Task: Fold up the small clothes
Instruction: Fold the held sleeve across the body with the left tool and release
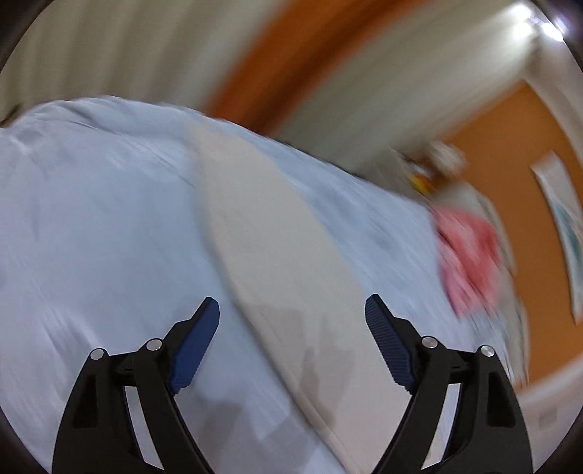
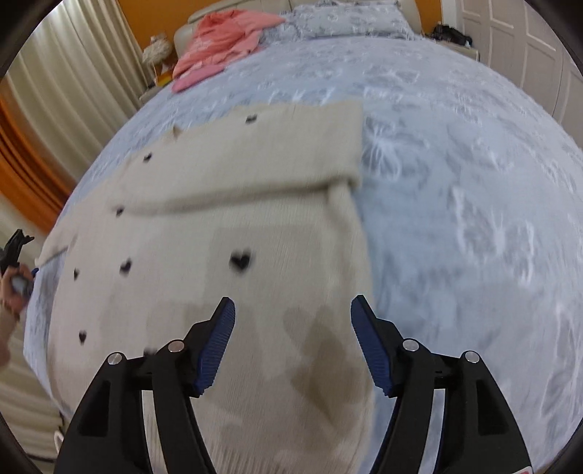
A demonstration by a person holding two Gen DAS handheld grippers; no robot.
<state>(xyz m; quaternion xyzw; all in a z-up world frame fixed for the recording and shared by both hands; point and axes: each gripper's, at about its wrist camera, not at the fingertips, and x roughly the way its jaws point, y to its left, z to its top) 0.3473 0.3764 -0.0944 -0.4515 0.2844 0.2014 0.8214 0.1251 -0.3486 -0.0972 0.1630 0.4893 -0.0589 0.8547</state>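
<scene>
A cream knitted garment [image 2: 233, 233] with small black hearts lies flat on the blue-grey bedspread [image 2: 455, 204], with one part folded across its upper half. My right gripper [image 2: 291, 310] is open and empty just above the garment's near end. My left gripper [image 1: 291, 310] is open and empty above the same garment [image 1: 277, 233], which is blurred in the left wrist view. The left gripper also shows at the far left edge of the right wrist view [image 2: 14, 251], held in a hand.
A pile of pink clothes [image 2: 222, 40] lies at the far end of the bed, also in the left wrist view [image 1: 470, 259]. A pillow [image 2: 349, 18] lies at the head. Curtains [image 2: 69, 80] and an orange wall stand to the left. White doors [image 2: 528, 51] are at the right.
</scene>
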